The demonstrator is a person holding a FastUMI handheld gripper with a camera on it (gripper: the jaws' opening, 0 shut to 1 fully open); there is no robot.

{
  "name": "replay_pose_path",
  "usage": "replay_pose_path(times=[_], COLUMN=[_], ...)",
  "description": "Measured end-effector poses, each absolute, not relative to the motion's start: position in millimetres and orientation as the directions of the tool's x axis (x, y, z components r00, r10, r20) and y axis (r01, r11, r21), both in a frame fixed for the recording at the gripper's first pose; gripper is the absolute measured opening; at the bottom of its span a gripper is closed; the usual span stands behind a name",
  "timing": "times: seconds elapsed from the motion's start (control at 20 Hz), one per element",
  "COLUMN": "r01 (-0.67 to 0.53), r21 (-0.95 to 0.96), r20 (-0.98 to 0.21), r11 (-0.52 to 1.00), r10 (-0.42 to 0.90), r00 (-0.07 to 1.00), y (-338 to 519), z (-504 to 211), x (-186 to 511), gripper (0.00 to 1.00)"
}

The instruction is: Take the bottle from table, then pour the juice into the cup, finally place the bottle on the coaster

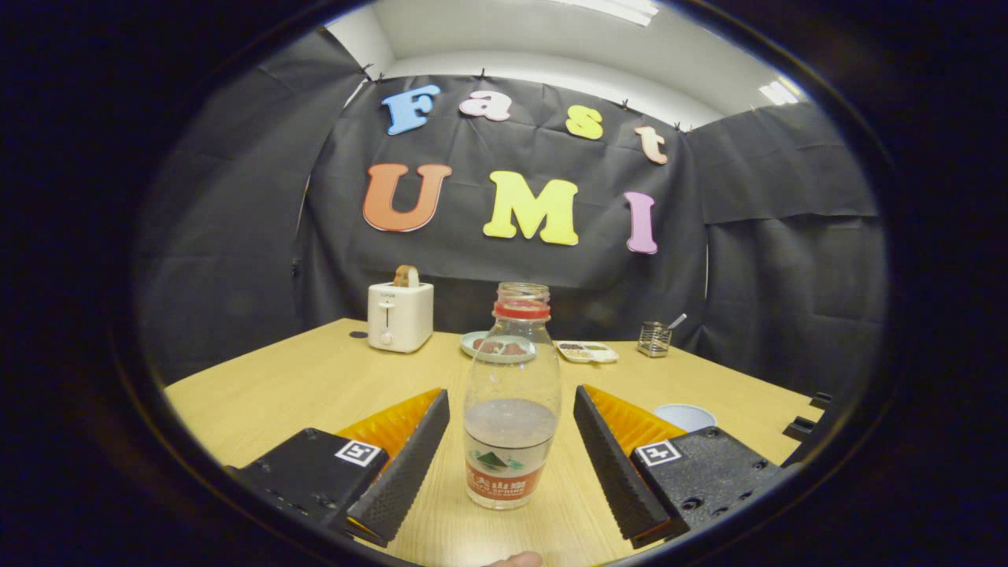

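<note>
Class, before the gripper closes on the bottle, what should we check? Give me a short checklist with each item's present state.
1. Bottle stands upright on the table: ok.
2. Bottle sits between the fingers of the gripper: ok.
3. Fingers open, gaps on both sides of the bottle, neither touching: ok.
4. Bottle has no cap, so it is ready to pour but can spill if tilted: ok, lift it level.
5. Cup in sight, beyond the right finger: ok.
6. Coaster for the final placement: cannot tell.
</note>
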State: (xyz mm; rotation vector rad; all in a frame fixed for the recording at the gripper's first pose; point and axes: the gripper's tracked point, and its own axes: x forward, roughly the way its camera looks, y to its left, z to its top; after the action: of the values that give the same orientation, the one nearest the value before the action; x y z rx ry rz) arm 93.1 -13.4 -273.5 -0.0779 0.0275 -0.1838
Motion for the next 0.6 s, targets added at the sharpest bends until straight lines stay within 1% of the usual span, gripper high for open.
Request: replay_pose_path(times=[0.1,0.2,0.45,0.5,0.6], r01=[0.200,0.164,0.132,0.119,0.082], r21=[-0.098,-0.089,-0.042,-0.036,-0.050], r20=[-0.022,-0.030,-0.054,-0.072,-0.078], r11=[0.975,0.982,0.990,0.992,0.995], r10=[-0.203,-0.167,-0.134,-0.122,-0.086], r00=[0.979,0.985,0.990,0.990,0.993], y=[-18,-11,-8,-6,4], z=[-279,-284,-293,-298,-291], x=[97,105,124,126,126], gripper=[1.00,1.00,1.00,0.94,0.80])
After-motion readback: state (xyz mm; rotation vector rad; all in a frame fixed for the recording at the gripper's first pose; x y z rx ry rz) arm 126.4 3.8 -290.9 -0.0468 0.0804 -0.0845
